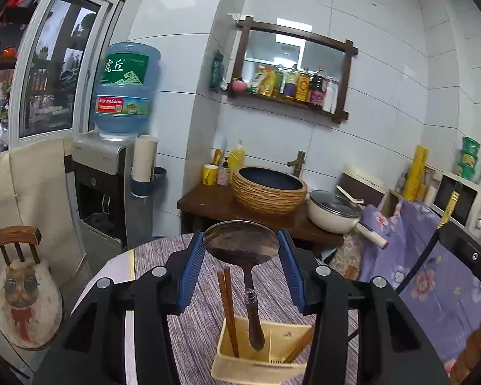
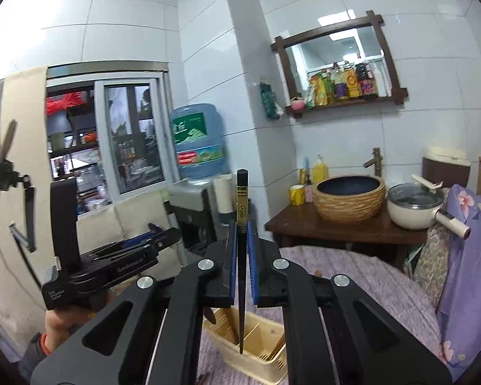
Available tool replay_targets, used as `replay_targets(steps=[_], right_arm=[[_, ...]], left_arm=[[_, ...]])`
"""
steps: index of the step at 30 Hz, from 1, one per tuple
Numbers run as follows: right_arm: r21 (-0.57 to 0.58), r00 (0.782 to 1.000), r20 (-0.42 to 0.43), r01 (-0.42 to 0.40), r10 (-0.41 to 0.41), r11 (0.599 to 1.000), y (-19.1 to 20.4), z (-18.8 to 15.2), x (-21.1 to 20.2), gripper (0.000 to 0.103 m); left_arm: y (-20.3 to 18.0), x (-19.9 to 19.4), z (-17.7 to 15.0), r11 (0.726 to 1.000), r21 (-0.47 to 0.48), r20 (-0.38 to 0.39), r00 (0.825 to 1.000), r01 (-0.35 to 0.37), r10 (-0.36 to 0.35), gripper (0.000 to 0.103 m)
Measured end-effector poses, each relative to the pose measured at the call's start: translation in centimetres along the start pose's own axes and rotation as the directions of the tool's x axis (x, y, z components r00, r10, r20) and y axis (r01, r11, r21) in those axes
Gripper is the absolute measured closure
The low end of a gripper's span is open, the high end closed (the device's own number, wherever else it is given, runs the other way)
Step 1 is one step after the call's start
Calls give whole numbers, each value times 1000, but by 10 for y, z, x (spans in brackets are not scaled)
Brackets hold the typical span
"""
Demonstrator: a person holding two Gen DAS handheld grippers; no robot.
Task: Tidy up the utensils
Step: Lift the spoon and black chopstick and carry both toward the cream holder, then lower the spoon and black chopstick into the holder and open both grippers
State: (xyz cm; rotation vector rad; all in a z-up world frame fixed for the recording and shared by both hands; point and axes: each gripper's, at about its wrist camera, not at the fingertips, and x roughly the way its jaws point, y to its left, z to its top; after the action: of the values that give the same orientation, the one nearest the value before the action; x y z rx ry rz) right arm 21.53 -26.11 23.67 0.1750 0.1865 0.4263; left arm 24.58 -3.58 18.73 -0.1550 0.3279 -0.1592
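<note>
A cream utensil holder (image 1: 266,353) stands on the striped table; it also shows in the right wrist view (image 2: 253,346). In the left wrist view a metal spatula (image 1: 243,243) stands with its wooden handle in the holder, beside brown wooden chopsticks (image 1: 227,308). My left gripper (image 1: 242,243) is open, its blue pads on either side of the spatula's head, apart from it. My right gripper (image 2: 241,240) is shut on black chopsticks (image 2: 241,256), held upright with the tips down over a holder compartment. The left gripper (image 2: 125,253) shows at the left of the right wrist view.
A woven basin (image 1: 269,189) and a white lidded pot (image 1: 336,211) sit on a wooden counter behind the table. A water dispenser (image 1: 112,173) stands at the left. A purple floral cloth (image 1: 433,272) covers the right side. A small chair (image 1: 19,288) stands at the far left.
</note>
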Motion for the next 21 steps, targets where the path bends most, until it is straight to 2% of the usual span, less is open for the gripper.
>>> replay_targets(steps=[6, 12, 21], right_arm=[[26, 997, -39, 67, -66, 997, -16, -38, 29, 95], [15, 993, -81, 91, -89, 996, -17, -76, 44, 95], [29, 987, -122, 104, -100, 994, -22, -106, 50, 95]], left_arm=[[7, 32, -36, 999, -14, -62, 998, -33, 32, 57], [5, 41, -73, 998, 24, -88, 994, -55, 57, 57], [3, 53, -101, 995, 56, -134, 987, -78, 84, 57]])
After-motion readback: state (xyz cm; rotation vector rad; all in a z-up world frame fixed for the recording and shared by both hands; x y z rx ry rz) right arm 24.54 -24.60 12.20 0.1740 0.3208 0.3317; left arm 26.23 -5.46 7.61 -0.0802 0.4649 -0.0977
